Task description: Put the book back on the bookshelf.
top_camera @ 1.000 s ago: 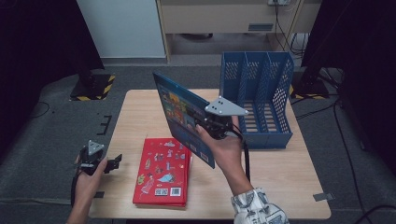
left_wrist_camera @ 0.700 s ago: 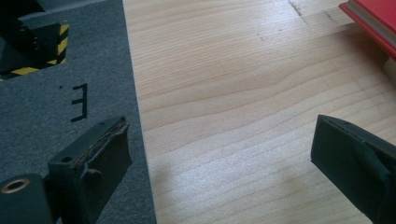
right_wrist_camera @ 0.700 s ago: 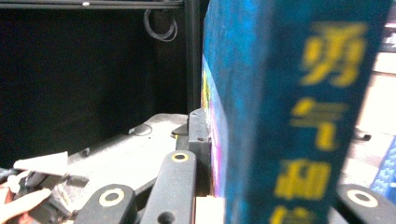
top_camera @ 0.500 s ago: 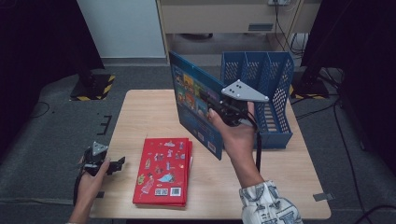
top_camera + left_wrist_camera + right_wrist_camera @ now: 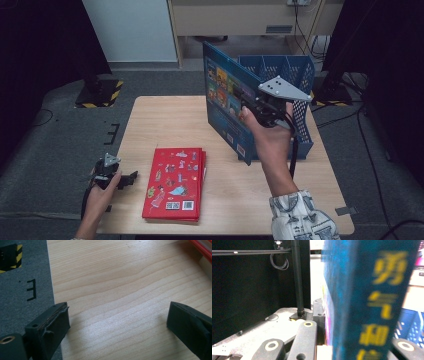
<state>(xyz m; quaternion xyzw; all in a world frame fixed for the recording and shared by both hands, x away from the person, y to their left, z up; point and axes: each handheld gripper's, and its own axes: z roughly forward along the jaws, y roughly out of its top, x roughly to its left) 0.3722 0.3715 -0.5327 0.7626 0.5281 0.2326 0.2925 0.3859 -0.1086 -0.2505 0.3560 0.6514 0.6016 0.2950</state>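
The right gripper [image 5: 250, 111], fingers clamped on the upright blue book [image 5: 227, 102], holds it just left of the blue rack [image 5: 300, 85]; the left gripper's [image 5: 129, 178] fingers stand apart.

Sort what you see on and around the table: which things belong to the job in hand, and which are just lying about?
In the job: blue book, right gripper, blue file rack.
Lying about: red book, left gripper, table.

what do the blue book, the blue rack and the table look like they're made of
Blue book: stiff card hardcover with a printed cover; it stays flat while held upright.
Blue rack: likely moulded plastic, with slotted walls.
Table: pale wood or wood-look laminate, visible grain, faint sheen.
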